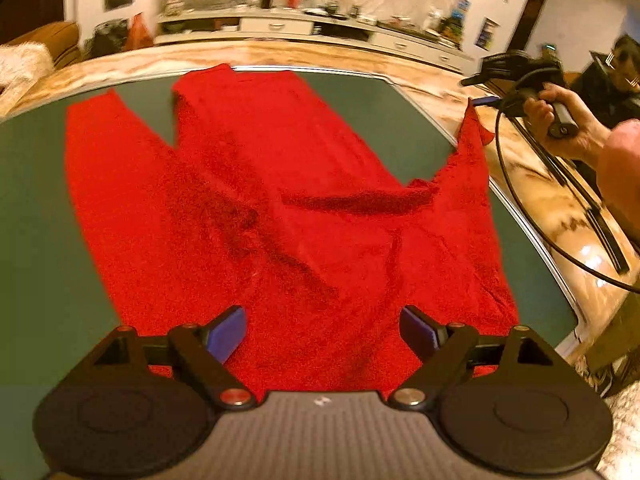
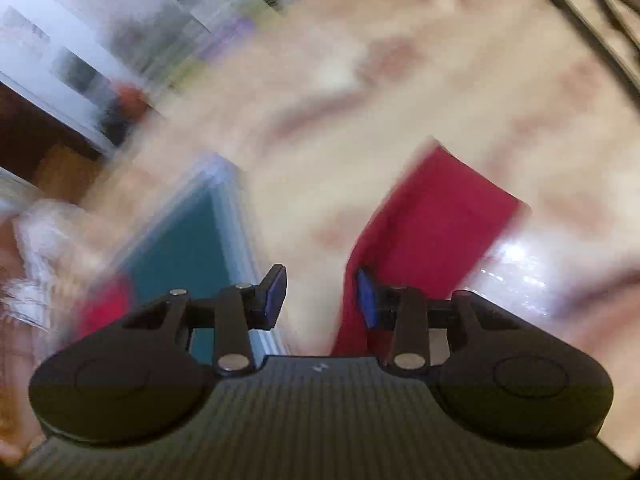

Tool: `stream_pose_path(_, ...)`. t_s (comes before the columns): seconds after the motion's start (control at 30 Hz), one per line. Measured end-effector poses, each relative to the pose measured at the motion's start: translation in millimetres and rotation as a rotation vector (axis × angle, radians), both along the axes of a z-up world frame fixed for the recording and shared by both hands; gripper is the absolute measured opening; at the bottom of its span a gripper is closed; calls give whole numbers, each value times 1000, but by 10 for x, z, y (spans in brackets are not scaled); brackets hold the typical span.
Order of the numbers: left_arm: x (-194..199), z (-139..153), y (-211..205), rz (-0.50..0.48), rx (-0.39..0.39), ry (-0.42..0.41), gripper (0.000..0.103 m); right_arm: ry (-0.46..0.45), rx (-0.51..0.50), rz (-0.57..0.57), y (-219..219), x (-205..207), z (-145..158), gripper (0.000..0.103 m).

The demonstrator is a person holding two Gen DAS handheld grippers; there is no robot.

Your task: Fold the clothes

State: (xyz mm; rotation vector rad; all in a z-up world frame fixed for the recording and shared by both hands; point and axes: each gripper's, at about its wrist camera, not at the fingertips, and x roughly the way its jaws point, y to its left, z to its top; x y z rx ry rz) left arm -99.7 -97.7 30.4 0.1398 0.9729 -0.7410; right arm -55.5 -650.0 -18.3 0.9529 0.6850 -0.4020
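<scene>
A red garment (image 1: 280, 200) lies spread and wrinkled on the green table (image 1: 36, 220), two long parts reaching toward the far edge. My left gripper (image 1: 322, 320) hovers open over its near end with nothing between the blue pads. At the right table edge one corner of the garment (image 1: 472, 128) rises to my right gripper (image 1: 485, 98), held by a hand (image 1: 560, 120). In the blurred right wrist view my right gripper (image 2: 320, 280) has its jaws apart, bare floor showing between them. The red cloth (image 2: 432, 224) hangs along the outside of the right finger (image 2: 366, 300).
The table's pale rim (image 1: 520, 224) borders a glossy marbled floor (image 1: 560, 208). A black cable loop (image 1: 500, 152) hangs under the right hand. A cluttered white sideboard (image 1: 280, 24) lines the far wall. A person (image 1: 616, 76) sits at the far right.
</scene>
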Motion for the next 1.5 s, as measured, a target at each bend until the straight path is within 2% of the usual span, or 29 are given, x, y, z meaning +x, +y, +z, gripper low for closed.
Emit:
stream_pose_path(0.07, -37, 34, 13, -4, -9, 2, 88, 30, -34, -37, -22, -12, 33, 47)
stream_pose_path(0.13, -99, 86, -48, -14, 13, -31, 88, 158, -126, -80, -53, -42, 27, 47)
stream_pose_path(0.2, -166, 143, -134, -42, 13, -59, 88, 232, -213, -130, -88, -161, 21, 47)
stream_pose_path(0.3, -271, 209, -291, -109, 0, -85, 88, 287, -214, -154, -158, -271, -92, 47)
stream_pose_path(0.43, -421, 167, -583, -225, 29, -98, 88, 345, -253, -133, -139, -141, -205, 47)
stream_pose_path(0.6, -528, 5, -887, -372, -5, -27, 87, 404, -290, -141, -120, 153, -340, 47)
stream_pose_path(0.67, -508, -106, -970, -395, -21, 45, 86, 428, -336, -155, -70, 235, -350, 47)
stream_pose_path(0.73, -484, -200, -1012, -396, -4, 89, 85, 441, -376, -144, -19, 298, -390, 46)
stream_pose_path(0.8, -480, -235, -1006, -397, -6, 94, 84, 442, -406, -105, 25, 317, -396, 24)
stream_pose_path(0.83, -487, -243, -1011, -399, -2, 91, 84, 434, -393, -82, 17, 303, -383, 8)
stream_pose_path(0.9, -504, -259, -1028, -405, 9, 84, 84, 451, -389, -41, 15, 283, -352, 7)
stream_pose_path(0.97, -523, -263, -1010, -416, 9, 89, 84, 458, -409, -53, 10, 202, -256, 7)
stream_pose_path(1.1, -497, -248, -902, -435, -27, 146, 84, 420, -434, -149, -128, -98, 153, 6)
stream_pose_path(1.23, -398, -273, -797, -424, -86, 221, 84, 461, -484, -202, -270, -291, 507, 6)
stream_pose_path(1.3, -354, -283, -757, -414, -108, 246, 84, 504, -513, -208, -333, -331, 592, 6)
stream_pose_path(1.37, -359, -281, -751, -423, -104, 242, 84, 567, -487, -212, -428, -337, 519, 8)
stream_pose_path(1.43, -388, -272, -759, -438, -87, 226, 84, 703, -464, -252, -532, -364, 321, 18)
stream_pose_path(1.47, -403, -263, -764, -445, -78, 219, 84, 761, -465, -276, -566, -392, 220, 18)
stream_pose_path(1.5, -417, -255, -769, -451, -69, 212, 84, 756, -459, -291, -580, -442, 148, 18)
